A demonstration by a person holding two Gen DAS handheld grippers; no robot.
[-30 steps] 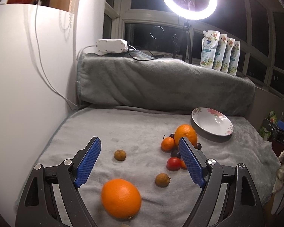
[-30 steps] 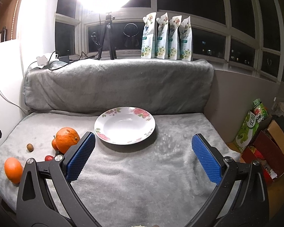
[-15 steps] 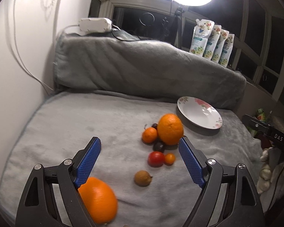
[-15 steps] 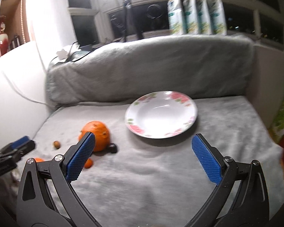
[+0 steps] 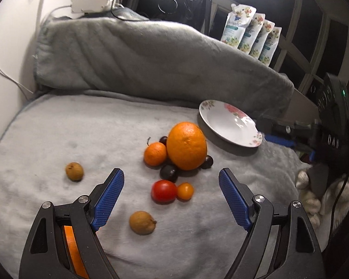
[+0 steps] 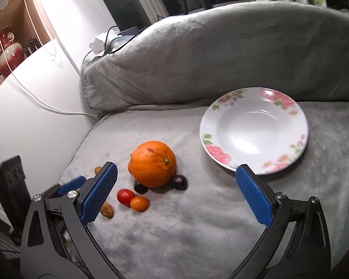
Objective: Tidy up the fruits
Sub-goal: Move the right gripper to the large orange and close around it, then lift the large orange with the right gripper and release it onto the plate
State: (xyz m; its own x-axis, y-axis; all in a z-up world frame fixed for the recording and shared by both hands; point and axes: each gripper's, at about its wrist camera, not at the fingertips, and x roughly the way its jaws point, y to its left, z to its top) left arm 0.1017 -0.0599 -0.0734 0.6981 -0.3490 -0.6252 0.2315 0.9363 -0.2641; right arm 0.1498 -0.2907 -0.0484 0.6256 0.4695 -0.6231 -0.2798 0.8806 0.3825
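Observation:
A large orange [image 5: 187, 145] [image 6: 152, 164] sits on the grey blanket with a small tangerine [image 5: 155, 154], dark plums [image 5: 168, 172], a red tomato [image 5: 163, 190] [image 6: 125, 196] and a small orange tomato [image 5: 185, 190] [image 6: 139, 203] around it. Two brown longans [image 5: 142, 222] [image 5: 74, 171] lie apart. A second orange [image 5: 73, 251] shows behind my left finger. An empty floral plate [image 5: 230, 123] [image 6: 253, 129] lies to the right. My left gripper [image 5: 168, 200] is open above the tomatoes. My right gripper [image 6: 175, 196] is open, between fruit pile and plate.
A grey blanket-covered backrest [image 5: 151, 58] rises behind. A white wall [image 6: 30, 107] with a cable bounds the left. Refill pouches [image 5: 251, 37] and a ring light stand on the window sill. The other gripper's body [image 5: 332, 125] shows at the right edge.
Both grippers have moved in toward the fruit pile, the right one swinging left. The near orange has slid behind my left finger. Both stay open.

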